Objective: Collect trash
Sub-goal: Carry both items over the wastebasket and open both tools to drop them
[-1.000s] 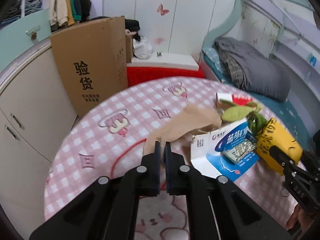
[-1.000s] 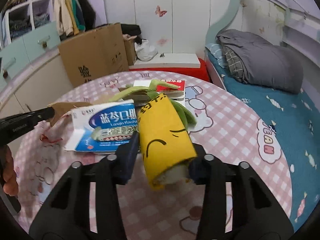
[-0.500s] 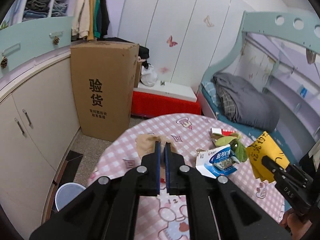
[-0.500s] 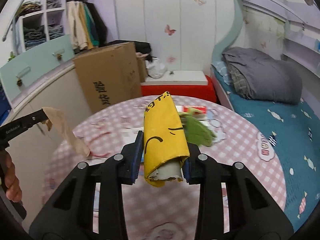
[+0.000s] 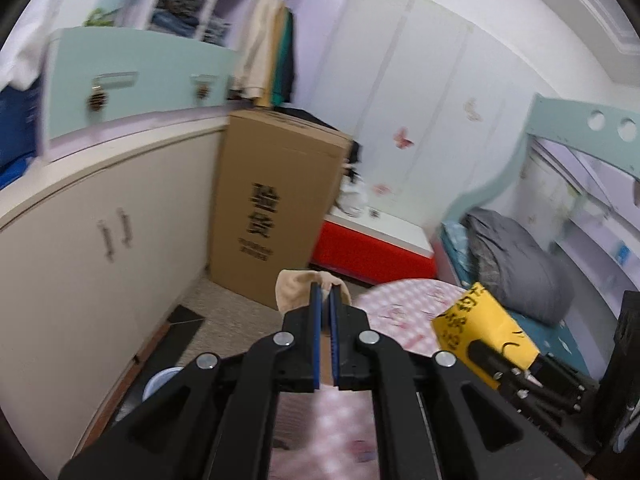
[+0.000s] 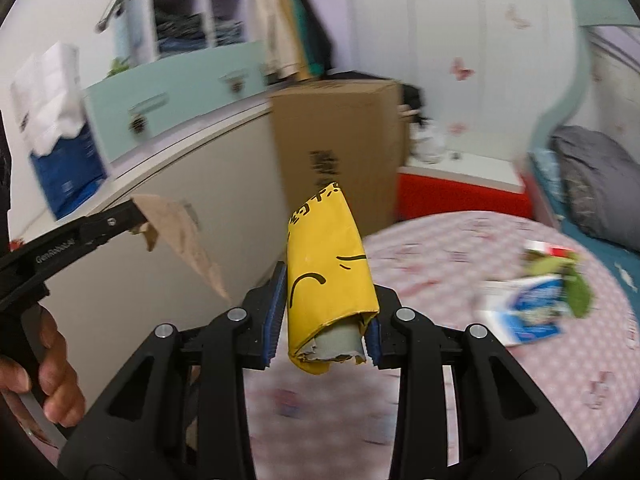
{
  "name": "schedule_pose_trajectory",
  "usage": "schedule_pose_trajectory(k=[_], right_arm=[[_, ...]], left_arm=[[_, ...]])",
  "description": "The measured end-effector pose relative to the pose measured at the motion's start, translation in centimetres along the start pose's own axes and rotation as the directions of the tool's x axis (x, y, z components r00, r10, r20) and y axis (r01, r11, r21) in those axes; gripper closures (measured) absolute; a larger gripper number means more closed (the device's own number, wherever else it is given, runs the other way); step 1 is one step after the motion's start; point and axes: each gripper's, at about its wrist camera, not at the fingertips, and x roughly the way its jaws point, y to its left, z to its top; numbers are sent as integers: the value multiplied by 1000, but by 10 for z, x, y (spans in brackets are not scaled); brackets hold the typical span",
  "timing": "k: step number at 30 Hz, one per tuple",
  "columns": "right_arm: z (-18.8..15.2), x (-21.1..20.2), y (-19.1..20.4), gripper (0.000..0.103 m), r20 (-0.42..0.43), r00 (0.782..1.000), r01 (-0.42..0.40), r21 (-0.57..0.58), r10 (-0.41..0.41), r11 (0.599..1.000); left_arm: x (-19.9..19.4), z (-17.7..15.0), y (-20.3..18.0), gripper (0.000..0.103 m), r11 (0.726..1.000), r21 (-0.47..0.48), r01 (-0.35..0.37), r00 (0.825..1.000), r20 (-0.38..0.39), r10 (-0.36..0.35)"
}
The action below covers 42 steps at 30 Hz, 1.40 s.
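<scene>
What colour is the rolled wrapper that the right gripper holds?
The rolled wrapper is yellow with black marks and grey inside. The right wrist view shows it best.

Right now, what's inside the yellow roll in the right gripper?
Through the near open end of the yellow roll, a grey, ragged-edged inner layer shows. Deeper inside is hidden by the wrap, so other contents cannot be told.

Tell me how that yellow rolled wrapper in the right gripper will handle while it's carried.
The yellow rolled wrapper looks light: it stands up from the right gripper without sagging. It is probably crushable, since its lower end looks torn and squashed between the pads. Its glossy-looking skin may slip if the grip loosens.
</scene>
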Motion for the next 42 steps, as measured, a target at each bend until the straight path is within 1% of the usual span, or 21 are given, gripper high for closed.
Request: schedule_pose_trajectory(k=[2,5,9,11,13,15,16,18,19,22,25,27,30,32,42], right_arm=[[0,19,25,70,-23,999,-47,-17,47,999],[-2,50,61,70,-62,993,-100,-47,97,994],[-11,96,105,69,-125,979,-170,-61,161,984],[-18,120,123,67,-157,970,-197,-63,185,978],[-25,141,137,65,-180,964,-213,-69,198,975],[-33,162,149,56,-192,959,-225,-71,208,972],[-36,172,153,53,-203,957,-228,-70,210,971],[-44,192,158,46,-233,954,-209,-73,187,975],[-48,202,159,45,-250,951,-206,-71,183,976],[-57,216,156,44,-278,943,-204,-47,184,978],[-61,219,153,42,-284,942,-197,-42,178,979],[-61,218,150,40,-278,947,-181,-45,162,982],[-60,216,147,37,-263,954,-163,-55,143,985],[-59,213,145,36,-251,960,-143,-67,122,987],[-56,210,132,34,-218,972,-103,-42,91,994]], left_arm=[[-1,2,24,99,999,-21,-40,999,2,40],[5,-1,68,99,992,-60,-113,994,-14,112],[25,-10,125,99,973,-103,-206,978,-66,200],[36,-16,146,99,965,-118,-236,969,-97,225],[49,-25,171,99,953,-132,-273,957,-136,255],[61,-32,189,99,943,-144,-298,947,-167,274],[69,-37,199,99,937,-149,-317,939,-190,287],[82,-42,213,99,929,-155,-336,928,-221,299],[89,-46,220,99,926,-157,-344,923,-238,303],[106,-56,230,99,920,-151,-362,909,-275,313],[117,-62,234,99,918,-146,-368,901,-299,314],[122,-65,234,99,919,-141,-369,898,-309,313],[128,-69,231,99,920,-135,-368,895,-319,311],[130,-70,228,99,921,-131,-366,894,-322,310],[139,-68,217,99,922,-112,-370,889,-333,316]])
